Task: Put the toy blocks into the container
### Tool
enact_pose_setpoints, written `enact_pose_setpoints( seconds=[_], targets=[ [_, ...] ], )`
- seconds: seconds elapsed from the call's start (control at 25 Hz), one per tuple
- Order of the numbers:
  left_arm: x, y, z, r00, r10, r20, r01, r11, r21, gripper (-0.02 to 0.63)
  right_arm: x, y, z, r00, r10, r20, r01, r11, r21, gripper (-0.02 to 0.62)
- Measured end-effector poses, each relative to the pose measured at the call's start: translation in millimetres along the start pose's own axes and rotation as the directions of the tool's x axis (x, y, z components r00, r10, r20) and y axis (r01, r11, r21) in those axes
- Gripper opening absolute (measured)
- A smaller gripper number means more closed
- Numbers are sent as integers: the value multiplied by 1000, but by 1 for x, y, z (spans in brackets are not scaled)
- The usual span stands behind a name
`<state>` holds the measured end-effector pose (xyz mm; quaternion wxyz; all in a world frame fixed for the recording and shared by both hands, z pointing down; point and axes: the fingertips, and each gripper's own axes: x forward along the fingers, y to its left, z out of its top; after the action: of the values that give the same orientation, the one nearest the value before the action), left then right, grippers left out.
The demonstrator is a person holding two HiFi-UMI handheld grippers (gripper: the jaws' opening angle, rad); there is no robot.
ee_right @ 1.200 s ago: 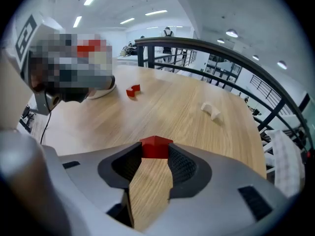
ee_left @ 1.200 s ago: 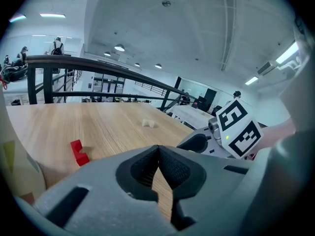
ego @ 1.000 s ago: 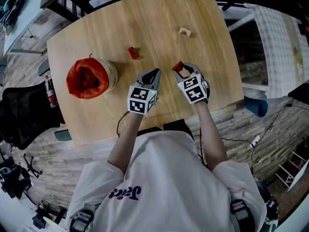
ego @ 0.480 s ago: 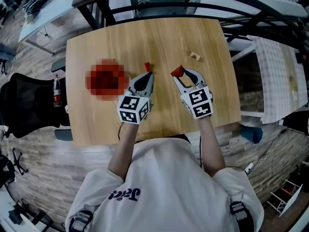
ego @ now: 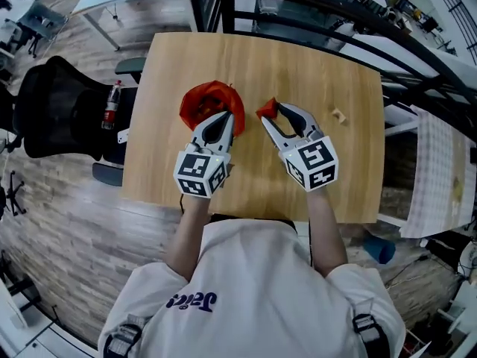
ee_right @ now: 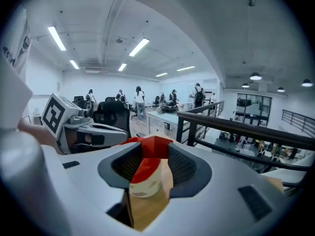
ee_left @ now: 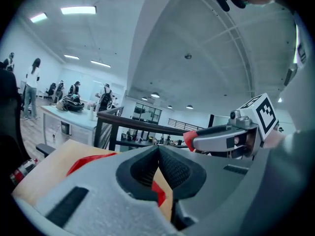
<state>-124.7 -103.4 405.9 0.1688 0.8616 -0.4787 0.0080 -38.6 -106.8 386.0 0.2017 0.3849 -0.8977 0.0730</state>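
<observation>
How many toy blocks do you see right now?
2 for sure: a red block held in the right gripper, and a tan block lying on the table toward its right edge. Others may be hidden beneath it, beneath the left gripper, or inside the red container.

No legible text (shirt script [ego: 192,300] unclear)

Red block [ego: 267,110] in right gripper [ego: 272,115], beside red-lined container [ego: 211,100]; pale block [ego: 339,115] well apart.

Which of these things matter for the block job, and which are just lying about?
Job: red block, held in the right gripper; red container; pale block on the table.
Lying about: black chair; bottle beside it.
</observation>
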Motion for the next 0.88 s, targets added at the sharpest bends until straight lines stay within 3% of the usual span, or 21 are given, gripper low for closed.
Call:
enact_pose_setpoints(
  seconds=[0.2, 0.4, 0.64, 0.88],
  targets=[
    [-35, 51, -7, 990, 138, 3, -138, 990, -31, 11, 48, 46, -1, 990, 136, -40, -137, 990, -39, 176],
    [-60, 86, -16, 973, 230, -5, -230, 972, -51, 11, 89, 77, -9, 971, 213, -109, -224, 970, -97, 176],
    [-76, 103, -30, 960, 280, -29, -281, 958, -62, 11, 132, 93, -25, 947, 218, -237, -261, 951, -166, 178],
    [-73, 117, -41, 956, 291, -40, -293, 953, -73, 11, 169, 103, -52, 897, 186, -400, -304, 918, -254, 181]
  ],
)
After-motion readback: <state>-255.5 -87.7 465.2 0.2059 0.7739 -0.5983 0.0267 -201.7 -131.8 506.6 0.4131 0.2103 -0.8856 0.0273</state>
